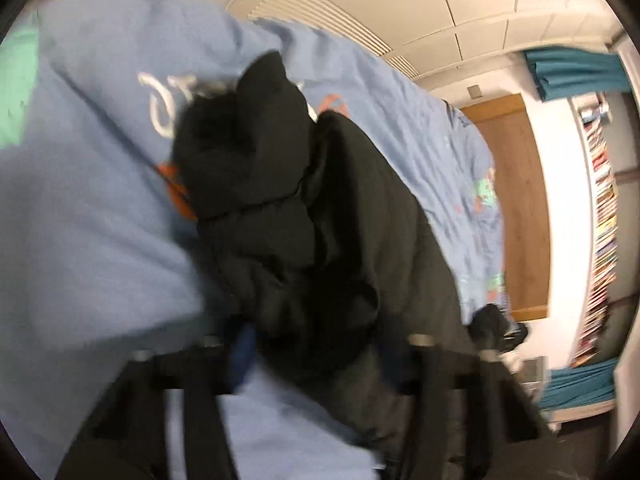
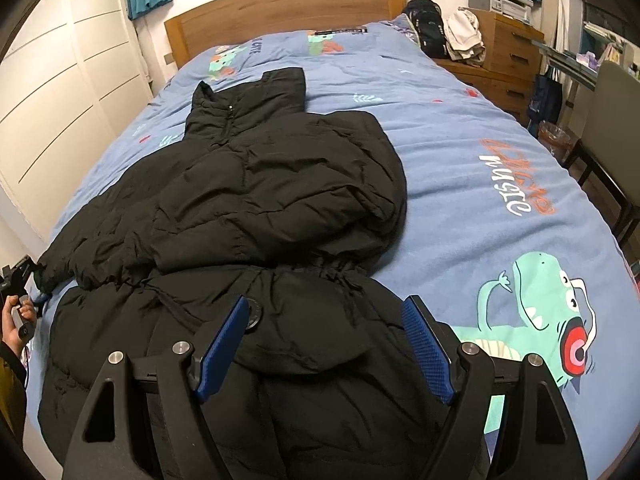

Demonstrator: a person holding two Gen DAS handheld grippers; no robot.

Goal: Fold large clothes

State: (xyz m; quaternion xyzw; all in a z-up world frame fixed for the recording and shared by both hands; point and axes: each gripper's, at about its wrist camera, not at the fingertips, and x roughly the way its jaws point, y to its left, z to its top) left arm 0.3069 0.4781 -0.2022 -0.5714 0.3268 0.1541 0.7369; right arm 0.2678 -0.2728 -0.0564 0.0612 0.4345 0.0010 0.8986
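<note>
Black puffer jacket [image 2: 248, 200] lies spread on the bed's blue cartoon duvet [image 2: 460, 168], filling the centre and lower left of the right wrist frame, collar toward the wooden headboard [image 2: 280, 8] at top. One sleeve is folded across the chest.

Right hand-held gripper [image 2: 326, 350] at bottom centre: jaws wide apart over the jacket's lower part, blue pads [image 2: 222, 352] not pressing on the cloth.

Left hand-held gripper [image 2: 18, 276] shows at the far left edge of that frame, at the jacket's sleeve end, with a hand [image 2: 20, 320] holding its handle. In the blurred left wrist frame, black jacket fabric [image 1: 320, 240] sits between its fingers at bottom centre; cannot tell whether the pads actually clamp it.

Nightstand [image 2: 504, 56] with bags upper right.
</note>
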